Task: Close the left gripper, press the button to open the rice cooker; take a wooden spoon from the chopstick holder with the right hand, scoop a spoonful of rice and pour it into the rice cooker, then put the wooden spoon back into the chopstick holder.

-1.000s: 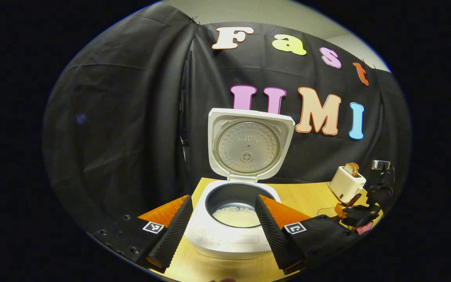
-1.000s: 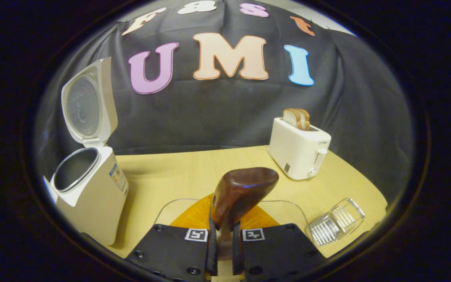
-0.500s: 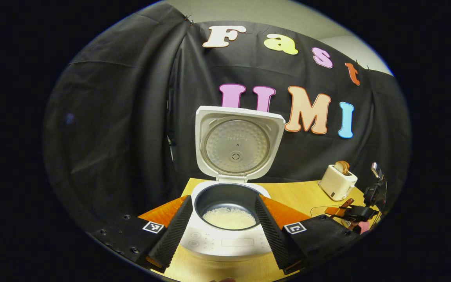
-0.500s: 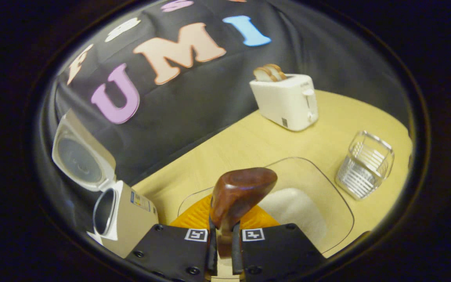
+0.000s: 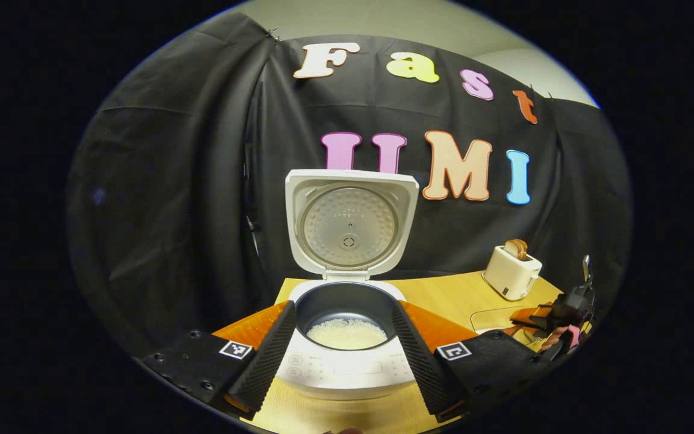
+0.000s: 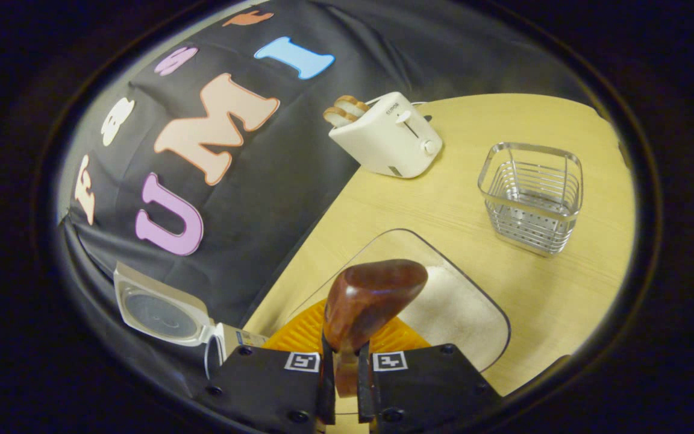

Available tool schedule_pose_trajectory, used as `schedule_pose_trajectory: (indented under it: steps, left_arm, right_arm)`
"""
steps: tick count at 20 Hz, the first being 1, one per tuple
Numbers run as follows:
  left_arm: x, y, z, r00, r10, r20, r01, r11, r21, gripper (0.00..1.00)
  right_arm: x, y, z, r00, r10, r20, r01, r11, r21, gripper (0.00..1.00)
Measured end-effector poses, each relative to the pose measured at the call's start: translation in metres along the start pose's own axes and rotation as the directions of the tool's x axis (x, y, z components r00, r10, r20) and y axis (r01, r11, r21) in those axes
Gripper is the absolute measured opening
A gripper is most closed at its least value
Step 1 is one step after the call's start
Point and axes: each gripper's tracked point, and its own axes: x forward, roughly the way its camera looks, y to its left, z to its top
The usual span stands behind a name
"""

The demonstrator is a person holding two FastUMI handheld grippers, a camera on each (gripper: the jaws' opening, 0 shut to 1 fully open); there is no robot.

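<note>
Pale wooden tabletop (image 6: 443, 205), black cloth wall behind. Our left gripper (image 5: 342, 349) stands spread wide, touching nothing; one white rice cooker (image 5: 347, 367), lid up, rice inside, sits between its fingers. Right gripper (image 6: 347, 386) is clamped on one dark wooden spoon (image 6: 371, 295), bowl just above a clear rice tray (image 6: 473, 313), perhaps touching. Beyond: one wire chopstick holder (image 6: 531, 199), one white toaster (image 6: 389, 141).
</note>
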Motion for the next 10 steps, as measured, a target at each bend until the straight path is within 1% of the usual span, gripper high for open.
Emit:
schedule_pose_trajectory:
  steps: [3, 8, 10]
  left_arm:
    - [-0.002, -0.009, -0.006, 0.999, -0.028, -0.017, 0.029, 1.000, 0.007, 0.95]
    - [-0.007, -0.025, -0.005, 0.996, -0.083, -0.010, 0.084, 0.996, 0.017, 0.95]
    - [-0.008, -0.027, -0.004, 0.995, -0.095, -0.003, 0.095, 0.995, 0.018, 0.95]
  right_arm:
    - [-0.013, 0.009, 0.011, 0.999, 0.030, 0.014, -0.031, 0.997, 0.073, 0.19]
    - [-0.028, 0.026, 0.025, 0.997, 0.068, 0.046, -0.074, 0.988, 0.135, 0.18]
    - [-0.033, 0.031, 0.030, 0.995, 0.077, 0.057, -0.085, 0.984, 0.157, 0.18]
